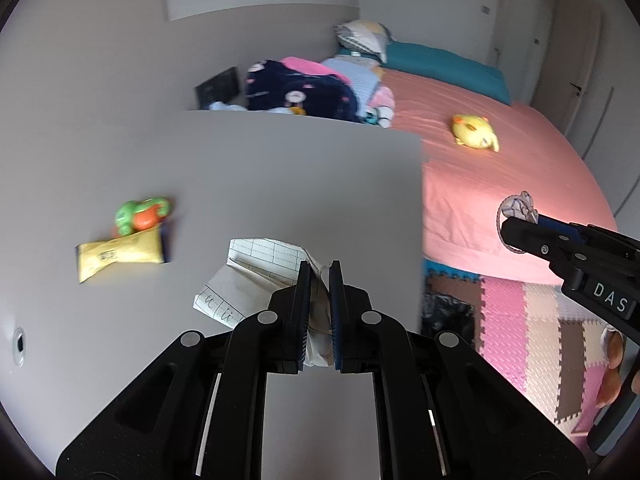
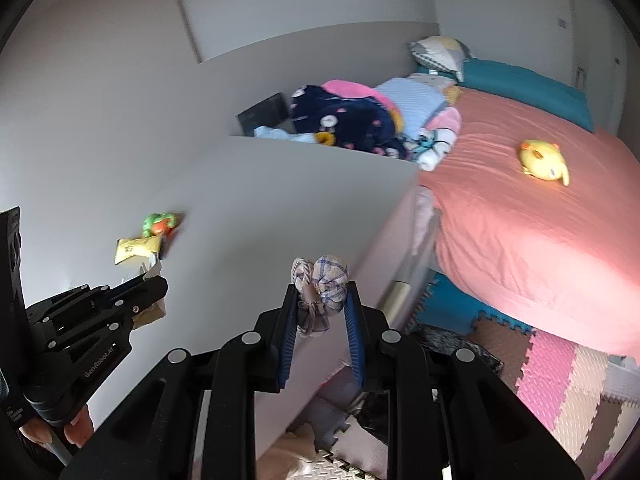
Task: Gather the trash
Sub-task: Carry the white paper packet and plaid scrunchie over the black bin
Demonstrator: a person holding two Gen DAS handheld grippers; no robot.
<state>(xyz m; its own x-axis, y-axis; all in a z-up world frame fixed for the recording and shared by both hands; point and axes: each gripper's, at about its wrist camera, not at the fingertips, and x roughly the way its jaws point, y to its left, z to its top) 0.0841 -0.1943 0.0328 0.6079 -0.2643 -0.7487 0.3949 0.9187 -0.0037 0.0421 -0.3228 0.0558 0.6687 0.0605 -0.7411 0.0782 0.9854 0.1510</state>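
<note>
My left gripper (image 1: 319,276) is shut on a crumpled sheet of lined paper (image 1: 256,272) and holds it over the grey table (image 1: 280,184). My right gripper (image 2: 322,294) is shut on a small checked cloth bundle with a cord (image 2: 326,286), held above the table's right edge. It also shows in the left wrist view (image 1: 520,216), out past the table over the bed side. A yellow wrapper (image 1: 120,258) lies on the table to the left, touching a green and orange toy (image 1: 140,216). The left gripper shows in the right wrist view (image 2: 154,280).
A pink bed (image 1: 500,152) with a yellow plush duck (image 1: 476,132) is to the right. Clothes and pillows (image 1: 312,88) are piled behind the table. A black bin bag (image 2: 452,344) sits on the foam mat floor (image 1: 540,340) beside the table.
</note>
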